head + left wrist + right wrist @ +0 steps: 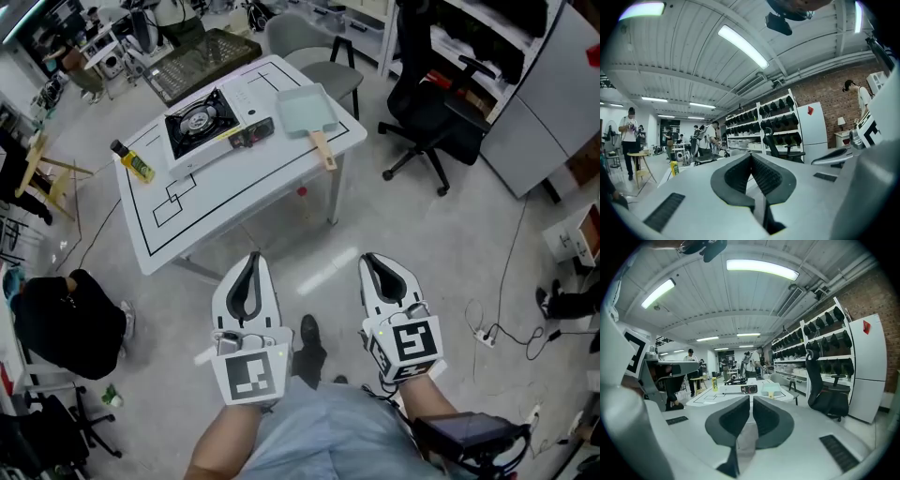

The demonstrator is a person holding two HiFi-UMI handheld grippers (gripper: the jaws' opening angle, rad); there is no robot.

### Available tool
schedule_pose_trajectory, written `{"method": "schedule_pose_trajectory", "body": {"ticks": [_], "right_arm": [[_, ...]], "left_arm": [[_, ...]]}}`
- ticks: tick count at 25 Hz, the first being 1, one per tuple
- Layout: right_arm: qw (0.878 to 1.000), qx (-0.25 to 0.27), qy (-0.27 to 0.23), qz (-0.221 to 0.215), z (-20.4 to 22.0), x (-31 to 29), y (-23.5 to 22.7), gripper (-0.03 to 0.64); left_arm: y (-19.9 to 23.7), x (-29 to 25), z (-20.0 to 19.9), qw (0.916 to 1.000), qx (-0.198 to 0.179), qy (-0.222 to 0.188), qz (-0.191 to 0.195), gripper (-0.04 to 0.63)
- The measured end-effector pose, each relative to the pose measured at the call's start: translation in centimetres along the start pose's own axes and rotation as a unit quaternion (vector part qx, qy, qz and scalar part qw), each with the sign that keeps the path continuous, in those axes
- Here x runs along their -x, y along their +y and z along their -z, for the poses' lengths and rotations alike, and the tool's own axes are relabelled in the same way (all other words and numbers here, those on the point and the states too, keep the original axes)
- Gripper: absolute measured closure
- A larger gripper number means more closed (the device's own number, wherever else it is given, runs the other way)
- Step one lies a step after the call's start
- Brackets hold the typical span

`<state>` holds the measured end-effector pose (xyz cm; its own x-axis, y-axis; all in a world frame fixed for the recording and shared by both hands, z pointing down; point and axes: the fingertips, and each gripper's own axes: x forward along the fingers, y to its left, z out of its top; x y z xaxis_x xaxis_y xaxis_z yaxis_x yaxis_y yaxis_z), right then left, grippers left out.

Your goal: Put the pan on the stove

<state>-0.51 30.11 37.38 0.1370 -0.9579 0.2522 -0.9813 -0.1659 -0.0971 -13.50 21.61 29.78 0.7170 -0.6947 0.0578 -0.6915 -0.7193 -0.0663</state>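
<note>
Grey workshop floor lies between me and the white table with black taped outlines (234, 192), which sits upper left of centre in the head view. The task is not begun. My left gripper (250, 258) and right gripper (374, 260) hang low in frame, jaws together on nothing. The pale green square pan with a wooden handle (306, 109) rests on the table, right of the black-and-white portable gas stove (201, 121). Its long axis runs down-frame, handle pointing lower right, toward me. Next, I judge, I should approach, open a gripper and take that handle.
</note>
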Motion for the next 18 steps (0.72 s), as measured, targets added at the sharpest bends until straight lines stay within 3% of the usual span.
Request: {"method": "schedule_pose_trajectory", "body": {"ticks": [9,18], "right_arm": [[1.0,-0.011,-0.023,0.011,-4.6,-10.0,-2.1,0.566],[0.999,-0.01,-0.022,0.032,-6.4,-13.9,-4.1,0.565]], "left_arm": [[4.3,-9.5,-1.7,0.9997,-0.006,-0.019,0.017,0.577],[5.8,-14.1,-1.8,0.9992,-0.005,-0.02,0.033,0.577]]}}
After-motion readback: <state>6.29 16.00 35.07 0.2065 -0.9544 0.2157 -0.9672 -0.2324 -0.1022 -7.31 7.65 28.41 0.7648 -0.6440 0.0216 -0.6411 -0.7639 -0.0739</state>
